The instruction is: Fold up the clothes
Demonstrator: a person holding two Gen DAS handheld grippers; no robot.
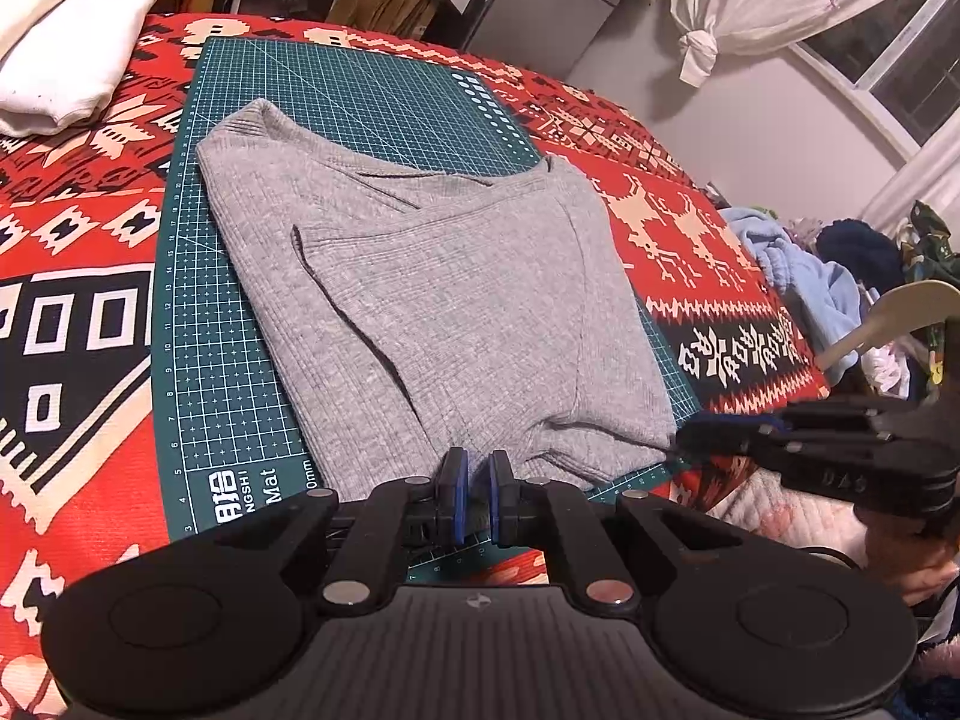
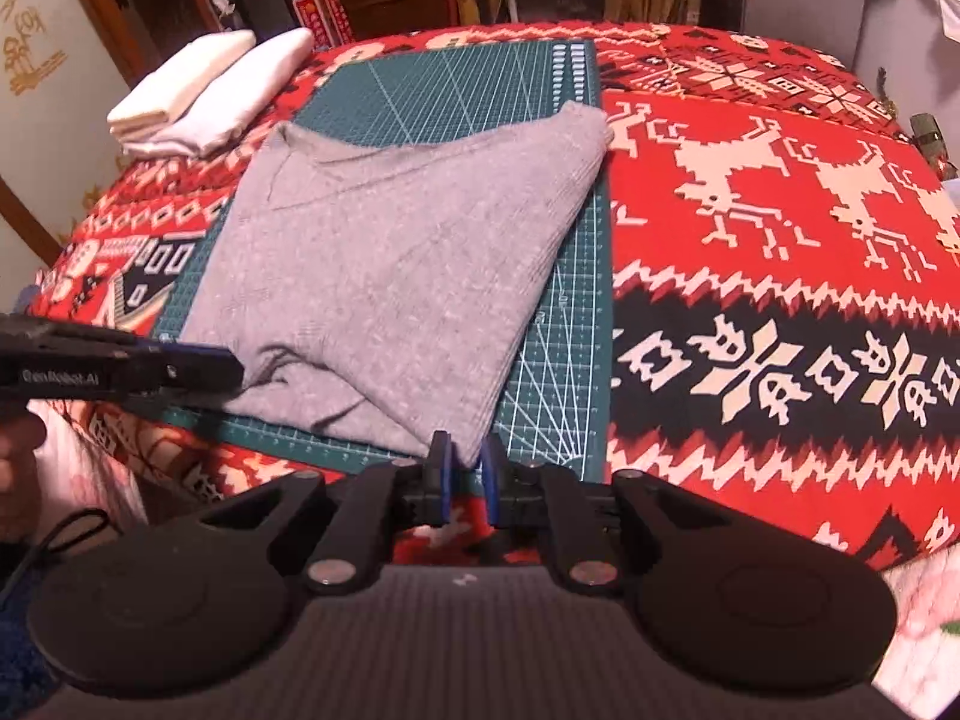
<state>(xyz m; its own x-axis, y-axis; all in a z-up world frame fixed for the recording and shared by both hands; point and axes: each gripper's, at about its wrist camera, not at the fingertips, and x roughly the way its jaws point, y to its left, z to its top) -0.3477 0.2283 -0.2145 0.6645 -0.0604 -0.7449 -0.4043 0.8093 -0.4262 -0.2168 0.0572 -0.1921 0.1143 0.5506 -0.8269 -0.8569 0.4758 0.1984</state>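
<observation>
On green cutting mat (image 1: 372,90), grey sweater (image 1: 444,300) lay half-folded. Left gripper (image 1: 478,468) and right gripper (image 2: 465,457) each pinched its near hem, jaws nearly together on cloth. Risk: thin bite slipping during lift, or uneven pull skewing fold.

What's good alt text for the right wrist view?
A partly folded grey knit sweater lies on a green cutting mat over a red patterned blanket; the right gripper pinches its near corner, the left gripper its near-left hem. Folded white cloths sit far left.
</observation>
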